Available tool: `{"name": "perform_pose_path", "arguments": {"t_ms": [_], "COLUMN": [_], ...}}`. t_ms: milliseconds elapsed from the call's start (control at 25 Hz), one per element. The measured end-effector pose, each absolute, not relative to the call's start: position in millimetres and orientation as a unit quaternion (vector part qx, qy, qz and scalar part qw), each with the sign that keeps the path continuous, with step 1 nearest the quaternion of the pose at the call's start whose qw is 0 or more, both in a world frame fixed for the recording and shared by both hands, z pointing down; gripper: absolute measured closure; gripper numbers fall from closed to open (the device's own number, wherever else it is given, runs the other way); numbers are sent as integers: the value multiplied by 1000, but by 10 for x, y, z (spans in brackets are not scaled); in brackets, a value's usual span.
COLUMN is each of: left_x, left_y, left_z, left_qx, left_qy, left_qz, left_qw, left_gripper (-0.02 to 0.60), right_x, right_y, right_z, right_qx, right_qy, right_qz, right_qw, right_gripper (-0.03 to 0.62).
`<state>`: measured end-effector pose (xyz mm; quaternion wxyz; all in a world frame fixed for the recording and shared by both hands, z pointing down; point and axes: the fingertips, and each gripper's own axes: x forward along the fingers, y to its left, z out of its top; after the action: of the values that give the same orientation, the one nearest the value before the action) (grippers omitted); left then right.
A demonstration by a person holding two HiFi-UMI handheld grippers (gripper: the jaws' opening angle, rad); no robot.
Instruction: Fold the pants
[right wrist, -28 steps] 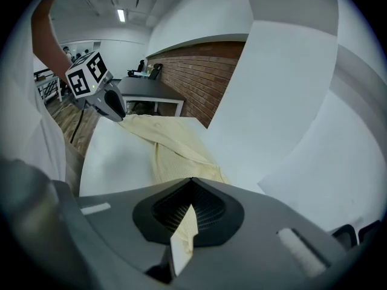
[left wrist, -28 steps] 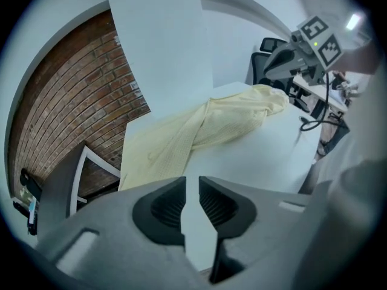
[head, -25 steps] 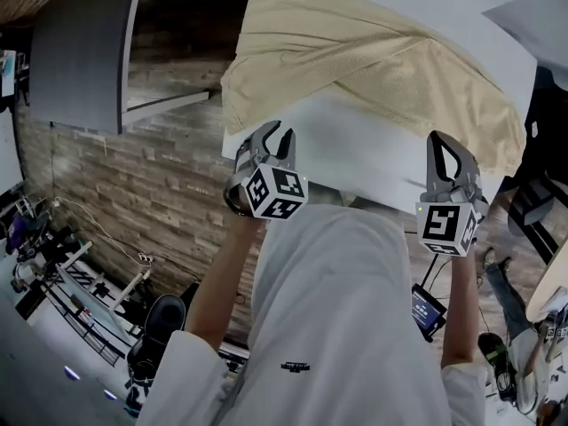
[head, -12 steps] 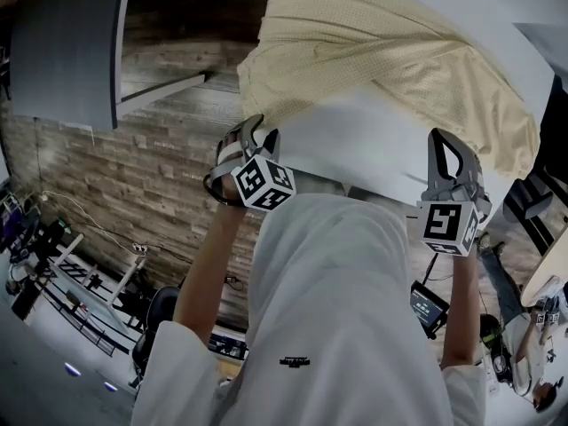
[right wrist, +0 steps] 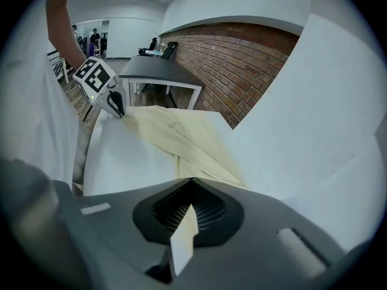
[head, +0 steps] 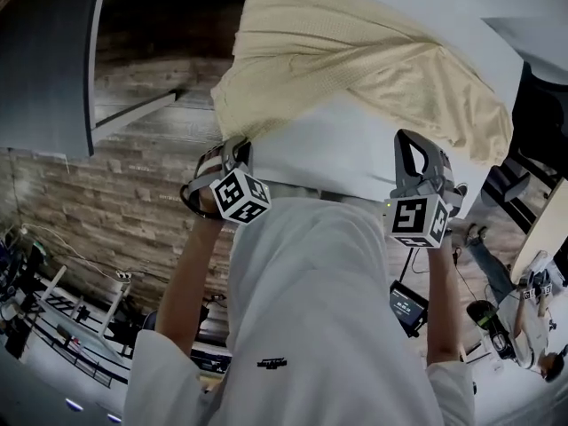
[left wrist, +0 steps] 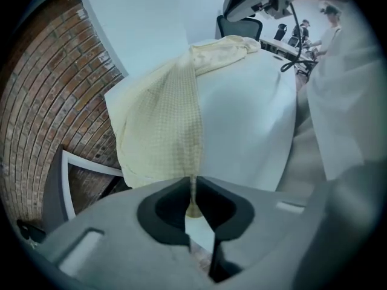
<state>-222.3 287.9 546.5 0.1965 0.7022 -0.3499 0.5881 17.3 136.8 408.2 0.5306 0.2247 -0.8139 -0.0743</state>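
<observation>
Yellow pants [left wrist: 163, 113] pinched between left gripper's [left wrist: 192, 183] just-closed jaws.

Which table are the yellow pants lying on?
The white table right in front of the person: the pale yellow pants drape across it and over its edge. The dark grey table stands apart at the left.

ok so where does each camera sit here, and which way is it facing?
Head view: on the person's head, facing steeply down at the pants on the table; shirt, left gripper and right gripper show.
Left gripper view: on that gripper, looking along jaws that have just been closing on the pants' edge.
Right gripper view: on that gripper, jaws shut on the pants, facing across the table to the left gripper.
Shared: all three see the pants.
</observation>
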Motion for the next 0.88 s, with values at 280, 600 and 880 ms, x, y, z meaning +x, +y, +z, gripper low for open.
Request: {"name": "perform_pose_path", "arguments": {"t_ms": [280, 600, 880], "left_x": [-2165, -2259, -2414], "left_y": [2762, 2332, 1942], "left_z": [5310, 4619, 4156], "left_qx": [710, 712, 707], "left_qy": [-363, -409, -444], "left_qz": [561, 537, 521], "left_qw": [222, 191, 179], "left_gripper": [551, 551, 551], "right_x": [247, 191, 44], "right_y": [921, 639, 396], "right_z": [4163, 4517, 4955], "right_qx": [225, 177, 126], "right_qy": [-800, -796, -777], "right_qz": [-131, -144, -197], "right_qw": [541, 561, 585], "right_gripper": [588, 451, 464]}}
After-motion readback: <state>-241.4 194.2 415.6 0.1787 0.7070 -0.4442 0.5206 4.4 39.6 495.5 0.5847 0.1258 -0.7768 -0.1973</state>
